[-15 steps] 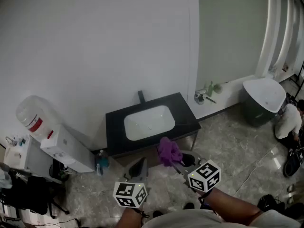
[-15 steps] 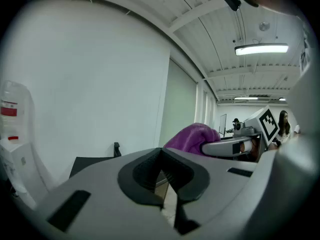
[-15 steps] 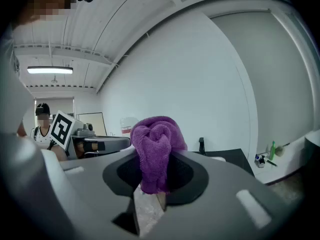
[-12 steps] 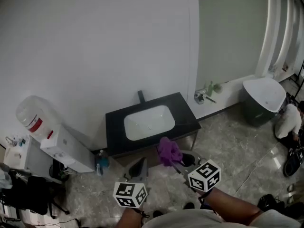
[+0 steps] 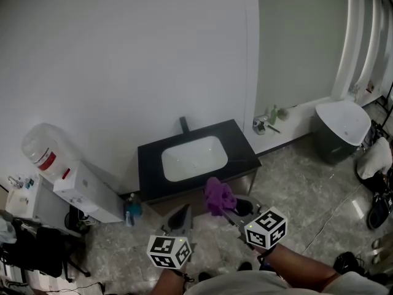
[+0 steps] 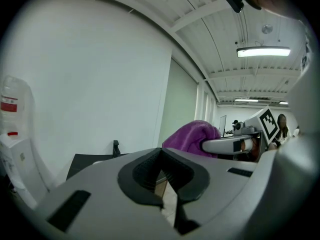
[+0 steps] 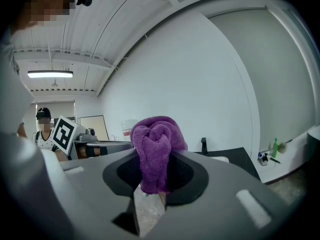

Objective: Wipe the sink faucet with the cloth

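Two tools | right hand-held gripper (image 7: 151, 180) pinching purple cloth (image 7: 156, 139) | left hand-held gripper (image 6: 161, 178) pressed together

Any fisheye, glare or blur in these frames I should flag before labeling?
Head view: sharp and evenly lit, mild wide-angle bend, bright sheen on the floor. Left gripper view: heavy fisheye, black corners, ceiling light blown out, the near jaws soft. Right gripper view: same fisheye and dark corners; cloth fairly crisp, faucet small and dark.
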